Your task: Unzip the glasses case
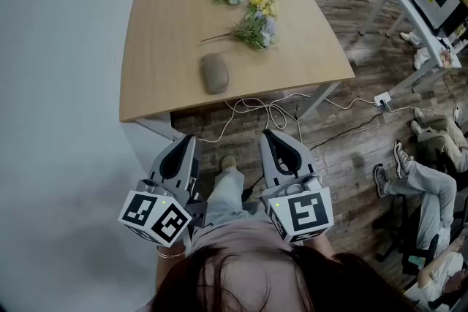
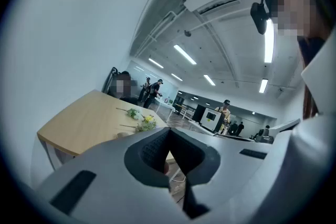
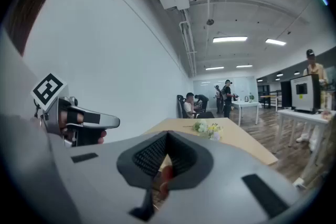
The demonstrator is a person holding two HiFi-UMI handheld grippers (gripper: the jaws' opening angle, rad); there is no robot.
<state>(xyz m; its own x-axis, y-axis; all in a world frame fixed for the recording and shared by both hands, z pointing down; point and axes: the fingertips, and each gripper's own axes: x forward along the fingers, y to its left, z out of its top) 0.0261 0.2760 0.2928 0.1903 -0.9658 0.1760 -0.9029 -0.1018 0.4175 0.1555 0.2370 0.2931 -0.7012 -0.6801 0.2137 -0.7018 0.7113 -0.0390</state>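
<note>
Holding L gripper [image 1: 187, 142] & R gripper [image 1: 270, 137] by body, jaws closed, empty; glasses case [image 1: 214, 73] lies well ahead on counter [image 1: 161, 25], so prob. approach not begun.

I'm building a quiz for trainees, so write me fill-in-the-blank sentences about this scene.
The glasses case lies on the wooden ____.
Beyond it lie artificial ____.
Both the left gripper and the right gripper have their jaws ____.
Missing words: table; flowers; shut.
</note>
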